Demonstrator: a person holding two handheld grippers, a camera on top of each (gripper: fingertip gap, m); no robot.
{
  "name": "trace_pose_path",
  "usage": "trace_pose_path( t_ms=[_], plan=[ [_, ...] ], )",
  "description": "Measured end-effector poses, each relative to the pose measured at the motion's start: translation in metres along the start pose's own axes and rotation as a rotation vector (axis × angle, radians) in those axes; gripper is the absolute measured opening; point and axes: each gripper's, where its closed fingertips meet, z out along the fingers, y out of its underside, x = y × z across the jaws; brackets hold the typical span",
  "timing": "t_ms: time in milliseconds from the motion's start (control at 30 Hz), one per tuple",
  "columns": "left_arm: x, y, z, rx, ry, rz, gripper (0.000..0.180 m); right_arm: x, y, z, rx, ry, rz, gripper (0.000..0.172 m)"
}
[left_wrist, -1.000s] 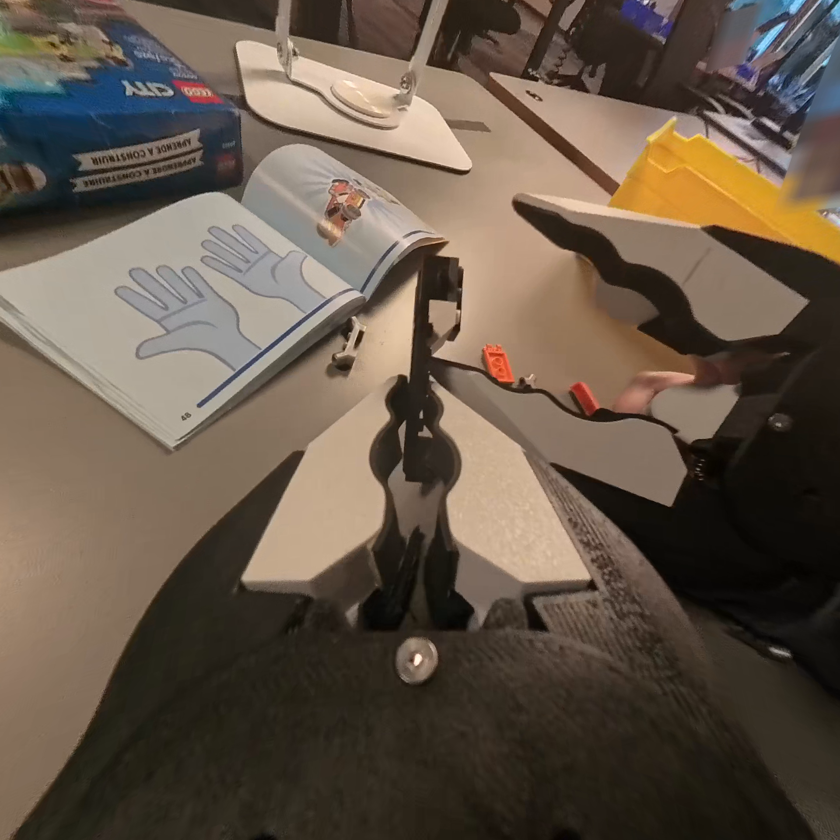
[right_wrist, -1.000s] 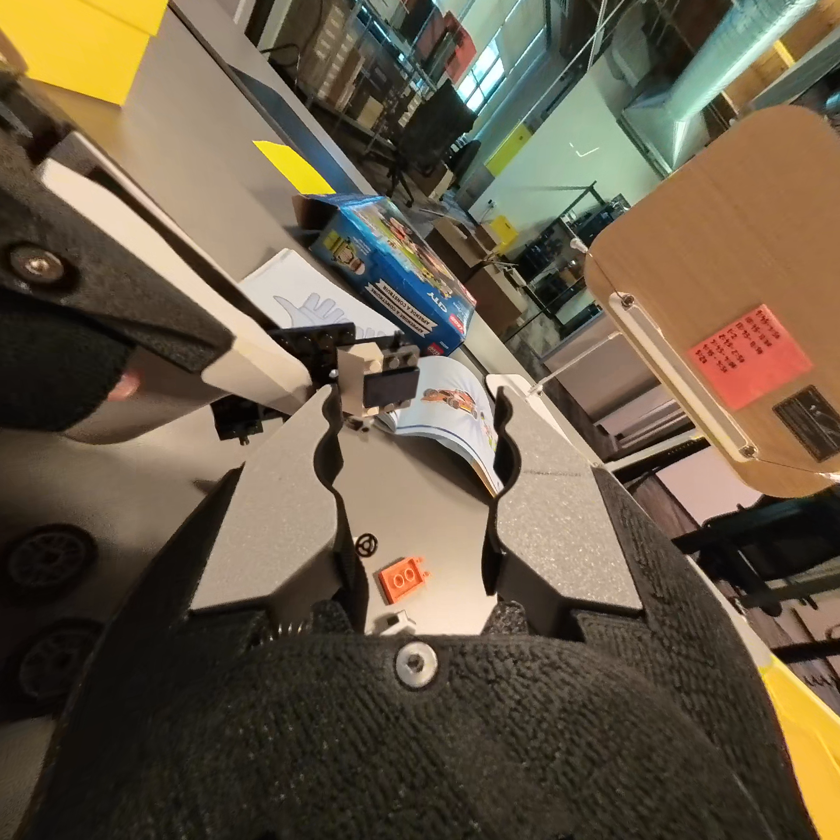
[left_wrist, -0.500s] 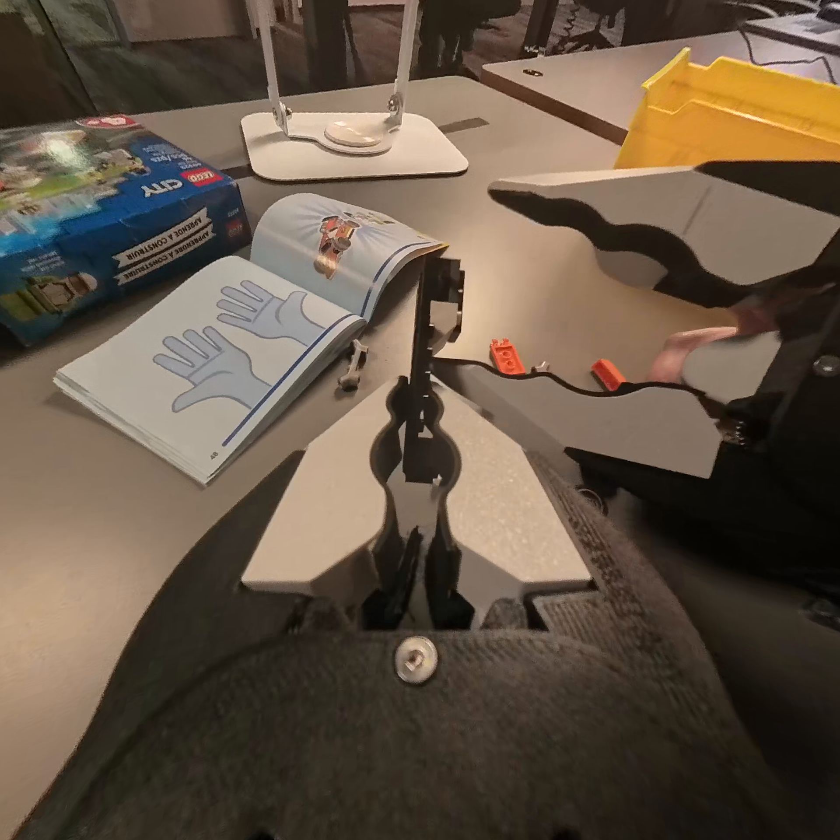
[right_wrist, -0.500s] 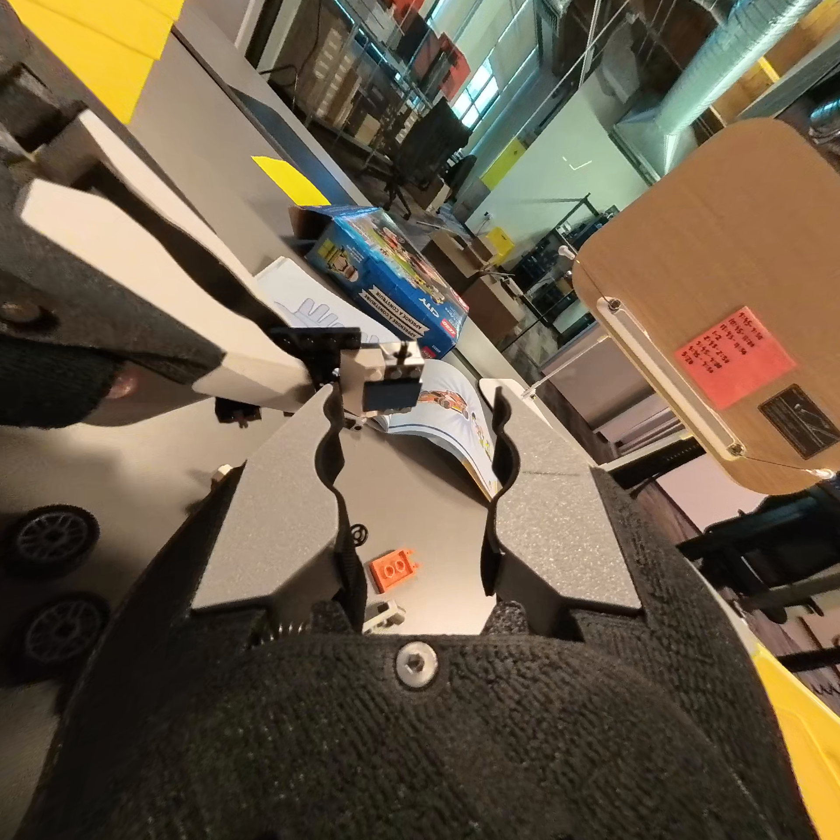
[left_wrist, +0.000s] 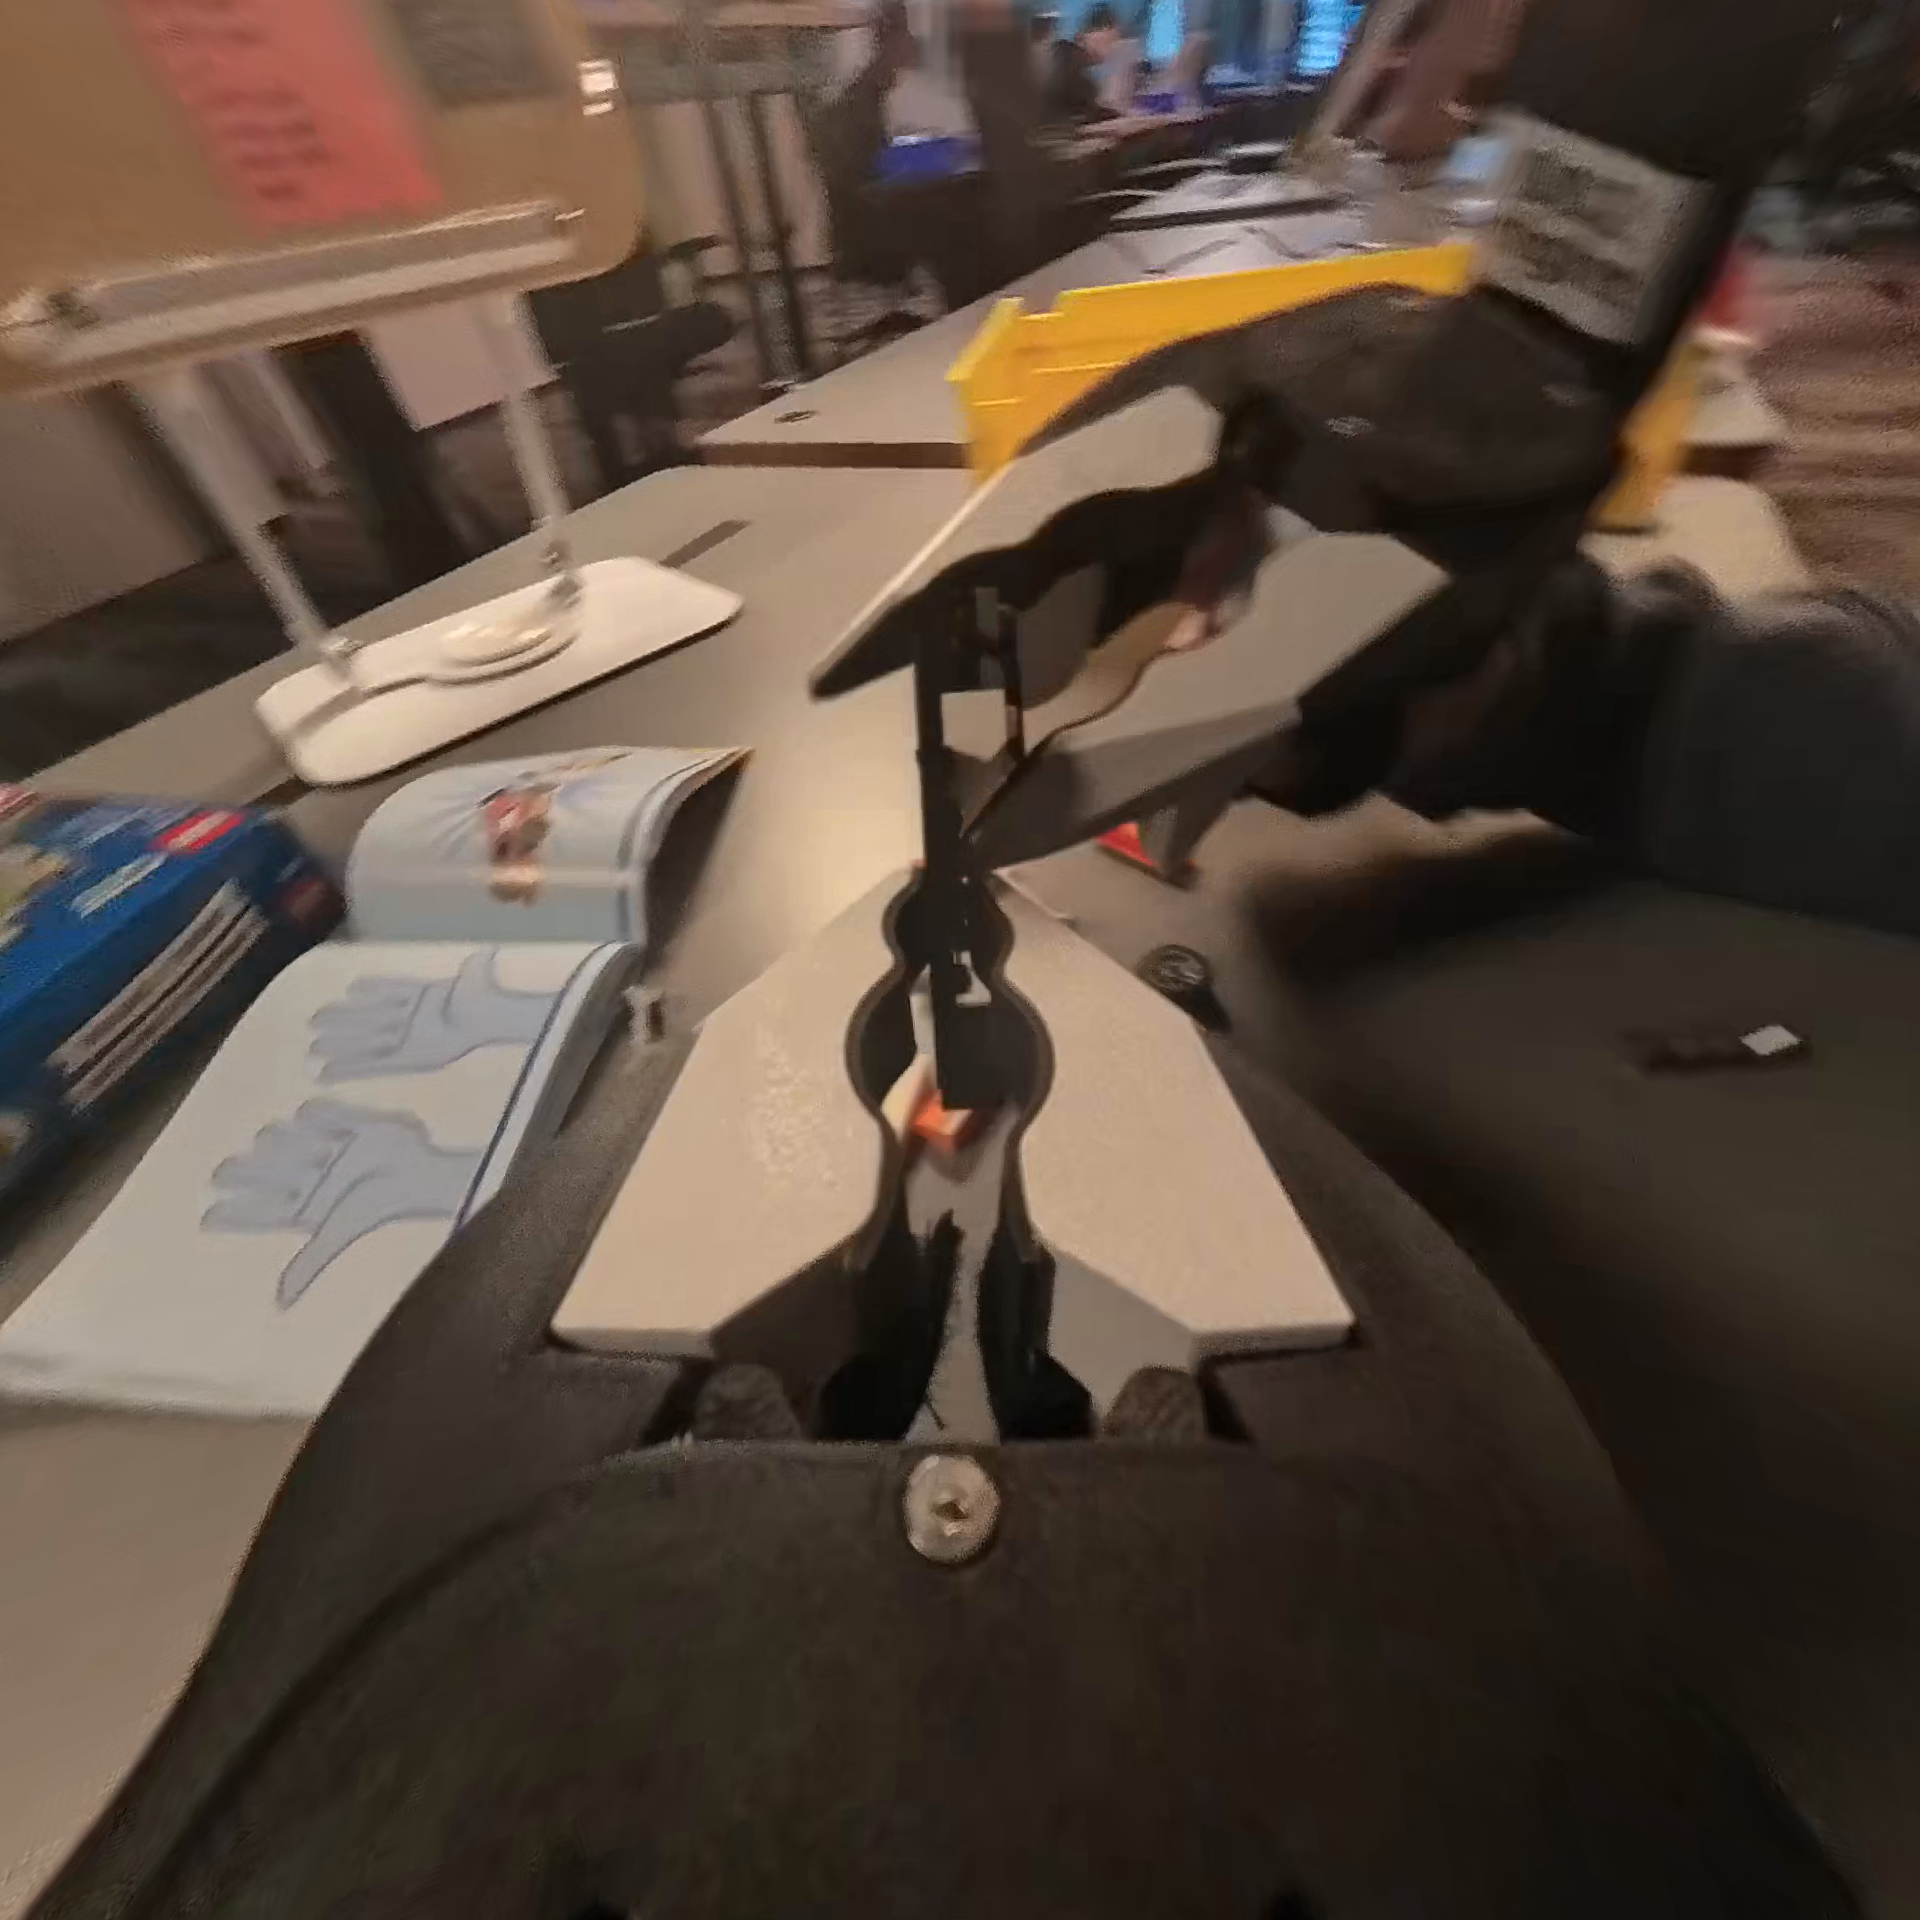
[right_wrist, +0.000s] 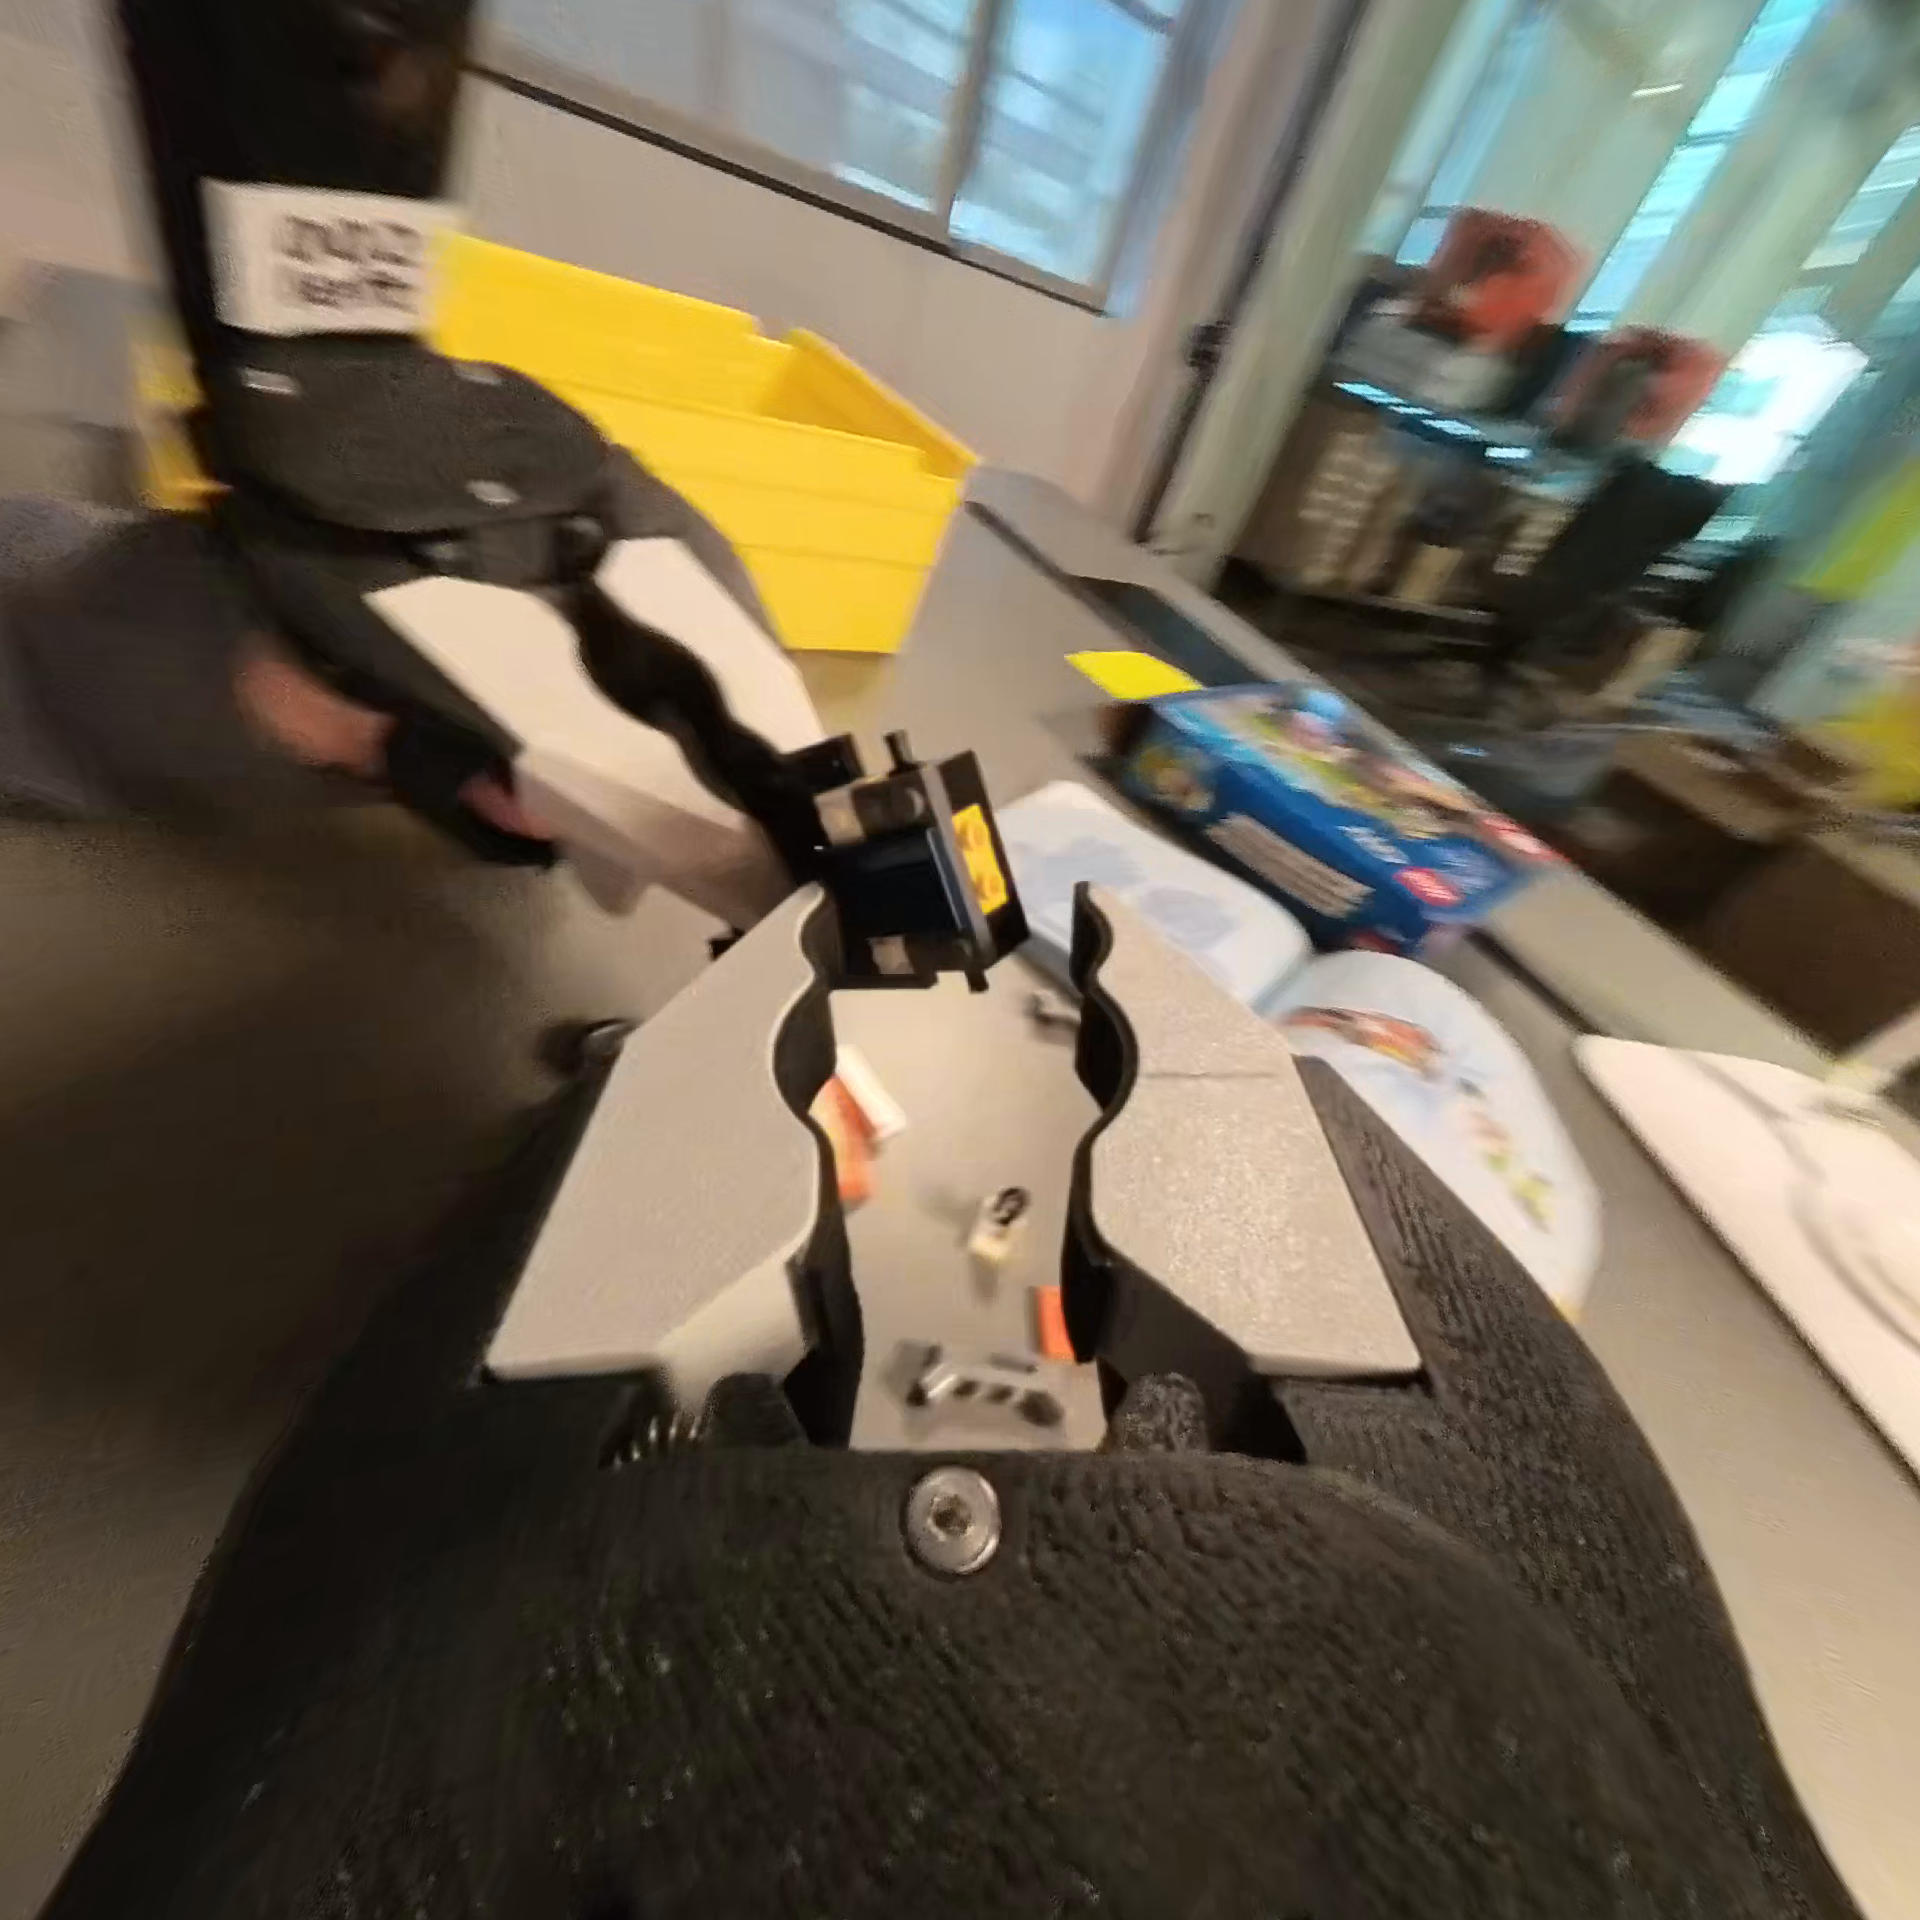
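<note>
The left gripper (left_wrist: 951, 914) pinched a thin black brick assembly (left_wrist: 940, 831) edge-on; only the right wrist view showed its yellow-patched face (right_wrist: 914, 862). The right gripper (right_wrist: 951, 935) stood partly spread around that piece, its right pad clear. An open booklet (left_wrist: 343, 1122) lay left, bare table (left_wrist: 1558, 1195) right.

Both views have swung hard and gone blurred. The right gripper (right_wrist: 951, 914) has narrowed its jaws from their wide spread and come up around the far end of the black brick assembly (right_wrist: 914, 868), a gap showing at its right pad (a yellow piece now shows on the assembly's side). The left gripper (left_wrist: 951, 914) has lifted the assembly higher off the table (left_wrist: 831, 790).
</note>
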Motion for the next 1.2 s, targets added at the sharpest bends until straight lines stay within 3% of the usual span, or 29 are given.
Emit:
trace_pose_path(
  t_ms=[133, 200, 333, 400, 633, 867, 1100, 1200],
  plan=[
    [0.030, 0.006, 0.002, -0.035, 0.182, 0.007, 0.009, -0.025, 0.010, -0.015, -0.019, -0.283, 0.123, 0.029],
    [0.028, 0.002, 0.005, 0.002, 0.141, 0.012, 0.012, -0.021, 0.009, -0.017, 0.005, -0.318, 0.234, 0.028],
    [0.006, -0.013, -0.006, 0.119, -0.002, 0.032, 0.057, 0.004, 0.005, -0.013, 0.093, -0.270, 0.479, 0.028],
    [-0.004, -0.015, -0.011, 0.139, -0.052, 0.023, 0.067, 0.011, 0.006, -0.012, 0.121, -0.271, 0.572, 0.028],
    [-0.016, -0.016, -0.011, 0.123, -0.279, 0.228, 0.052, 0.026, 0.014, -0.010, 0.147, -0.267, 0.749, 0.028],
    [-0.003, -0.010, 0.004, 0.062, -0.294, 0.393, 0.056, 0.034, 0.016, -0.014, 0.178, -0.250, 0.823, 0.025],
    [-0.001, -0.010, 0.016, 0.033, -0.305, 0.367, 0.063, 0.041, 0.016, -0.015, 0.199, -0.192, 0.818, 0.024],
    [-0.009, -0.016, 0.021, 0.026, -0.376, 0.295, 0.070, 0.045, 0.009, -0.018, 0.256, -0.179, 0.841, 0.023]
  ],
)
